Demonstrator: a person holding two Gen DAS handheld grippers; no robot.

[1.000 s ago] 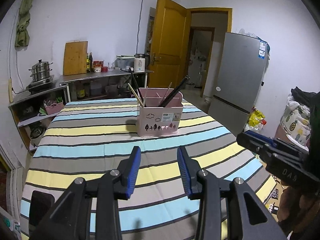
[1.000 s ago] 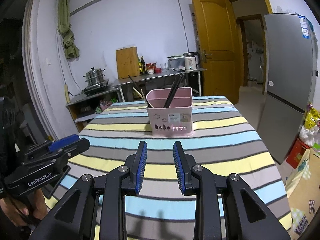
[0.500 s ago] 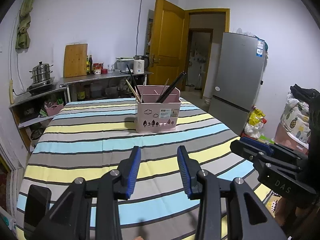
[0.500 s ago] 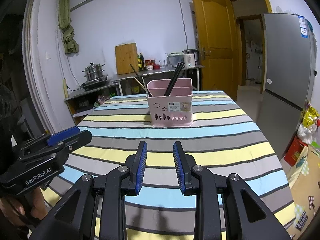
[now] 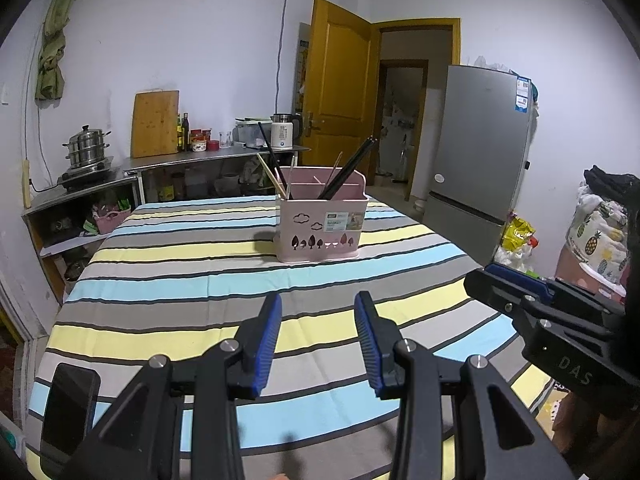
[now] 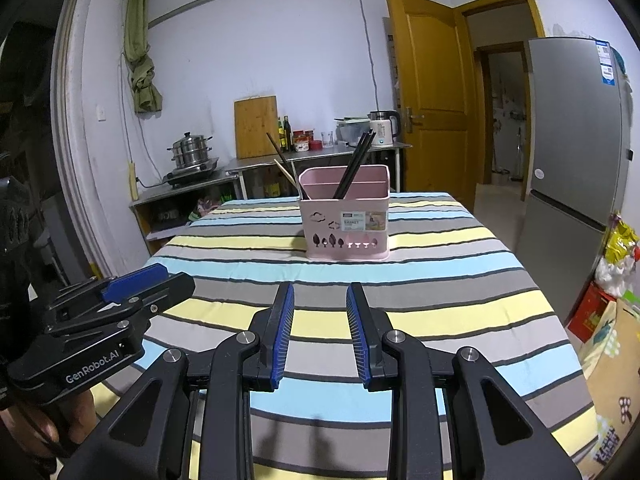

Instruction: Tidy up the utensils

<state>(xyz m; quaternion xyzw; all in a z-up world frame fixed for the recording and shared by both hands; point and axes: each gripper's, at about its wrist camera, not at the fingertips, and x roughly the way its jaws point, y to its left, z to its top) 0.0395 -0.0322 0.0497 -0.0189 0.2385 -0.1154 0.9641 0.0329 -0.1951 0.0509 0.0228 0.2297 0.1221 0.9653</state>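
A pink utensil basket [image 5: 322,224] stands upright on the far half of the striped tablecloth [image 5: 192,280], its labelled long side facing the cameras. Black chopsticks [image 5: 348,170] lean up and to the right out of it; pale wooden chopsticks [image 5: 272,176] and another dark stick lean up-left at its left end. A dark phone [image 5: 68,408] lies at the table's near left corner. Both the left gripper [image 5: 316,336] and right gripper [image 6: 320,328] hover over the near cloth, jaws spread and empty, well apart from the basket with bare cloth between.
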